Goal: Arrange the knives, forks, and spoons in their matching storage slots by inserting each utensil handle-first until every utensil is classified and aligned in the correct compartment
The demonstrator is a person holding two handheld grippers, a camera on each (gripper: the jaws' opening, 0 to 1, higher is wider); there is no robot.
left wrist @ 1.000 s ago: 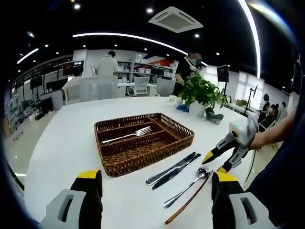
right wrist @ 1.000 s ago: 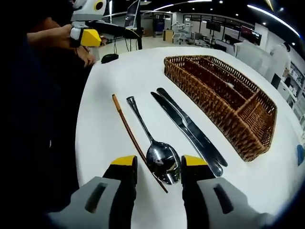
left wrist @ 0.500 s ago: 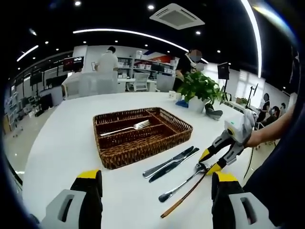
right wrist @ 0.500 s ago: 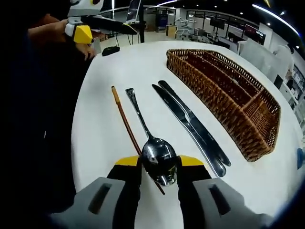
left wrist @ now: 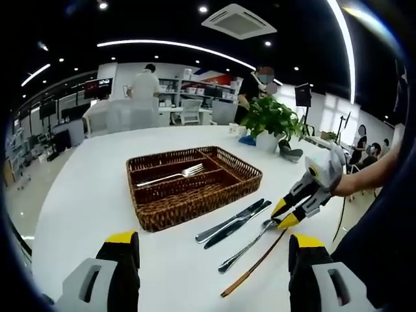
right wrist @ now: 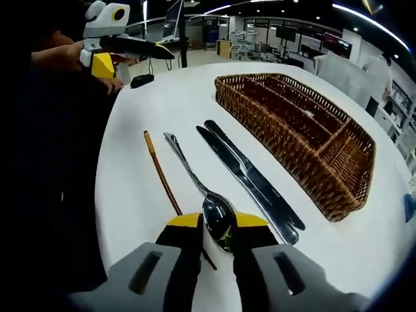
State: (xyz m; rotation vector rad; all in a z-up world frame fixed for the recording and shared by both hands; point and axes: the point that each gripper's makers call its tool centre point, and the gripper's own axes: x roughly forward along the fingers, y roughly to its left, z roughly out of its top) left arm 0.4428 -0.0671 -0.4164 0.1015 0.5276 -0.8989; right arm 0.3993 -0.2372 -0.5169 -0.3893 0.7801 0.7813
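A brown wicker tray with long slots lies on the white table, and one fork rests in a slot. Beside the tray lie two knives, a spoon and a thin brown stick. My right gripper is shut on the spoon's bowl, with the handle pointing away across the table. My left gripper hangs open above the table's near edge, nothing between its fingers.
A potted plant stands past the tray with a dark object beside it. A black item lies near the table edge by the person's arm. People and desks fill the room behind.
My right gripper's jaws, open around the spoon's bowl a second ago, have shut on it. The left gripper stays open and roughly in place.
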